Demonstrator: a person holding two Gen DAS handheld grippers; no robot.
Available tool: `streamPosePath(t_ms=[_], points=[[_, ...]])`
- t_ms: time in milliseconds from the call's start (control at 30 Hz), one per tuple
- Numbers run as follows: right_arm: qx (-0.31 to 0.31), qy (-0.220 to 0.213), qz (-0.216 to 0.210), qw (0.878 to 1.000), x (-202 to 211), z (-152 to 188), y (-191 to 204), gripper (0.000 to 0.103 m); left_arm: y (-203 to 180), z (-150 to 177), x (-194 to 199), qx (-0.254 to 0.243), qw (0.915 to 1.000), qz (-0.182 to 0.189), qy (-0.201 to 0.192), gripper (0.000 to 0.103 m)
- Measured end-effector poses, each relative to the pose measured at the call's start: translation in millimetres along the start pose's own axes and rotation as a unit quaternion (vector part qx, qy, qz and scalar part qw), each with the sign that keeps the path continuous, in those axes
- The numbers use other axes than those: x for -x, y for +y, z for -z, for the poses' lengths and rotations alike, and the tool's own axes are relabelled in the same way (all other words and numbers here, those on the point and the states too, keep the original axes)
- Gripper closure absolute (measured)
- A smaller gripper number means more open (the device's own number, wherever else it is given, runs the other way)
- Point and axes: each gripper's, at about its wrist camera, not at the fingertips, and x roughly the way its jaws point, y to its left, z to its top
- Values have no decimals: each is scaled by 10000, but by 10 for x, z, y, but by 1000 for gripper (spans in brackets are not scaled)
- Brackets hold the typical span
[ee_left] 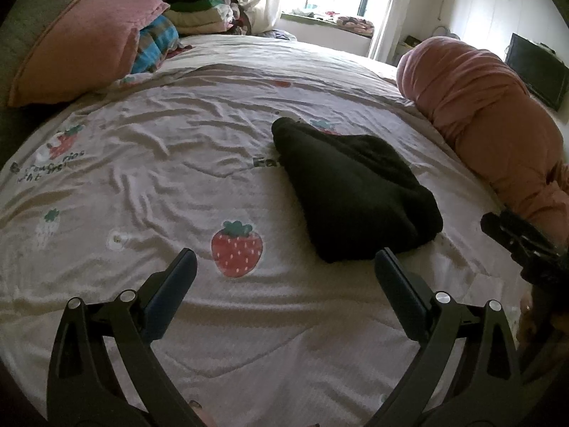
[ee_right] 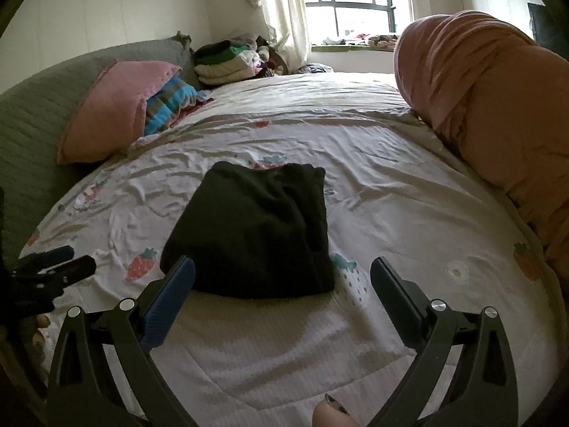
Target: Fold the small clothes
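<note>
A black garment lies folded into a compact bundle on the strawberry-print bedsheet. It also shows in the right wrist view, just ahead of my fingers. My left gripper is open and empty, hovering over the sheet to the near left of the garment. My right gripper is open and empty, its tips at the garment's near edge. The right gripper shows at the right edge of the left wrist view. The left gripper shows at the left edge of the right wrist view.
A rolled pink quilt lies along the right side of the bed. A pink pillow and a striped blanket sit at the far left. A pile of folded clothes stands at the back by the window.
</note>
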Motion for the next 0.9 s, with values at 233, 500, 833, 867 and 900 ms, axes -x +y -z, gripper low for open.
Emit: streamPosePath(t_ms=[233, 500, 833, 867, 900], points=[[-17, 42, 52, 10000, 35, 155, 32, 5, 14, 103, 65, -8, 10000, -17, -57, 10], [15, -225, 182, 9996, 131, 274, 114, 5, 19, 212, 171, -93, 9995, -40, -296, 10], [-25, -529, 229, 9983, 284, 654, 265, 5, 114, 520, 307, -12, 9984, -45, -571, 9], [-37, -550, 244, 9982, 303, 703, 283, 5, 125, 565, 309, -2, 9983, -28, -576, 10], [-12, -557, 255, 9981, 316, 741, 306, 5, 136, 599, 310, 8, 9984, -23, -565, 10]])
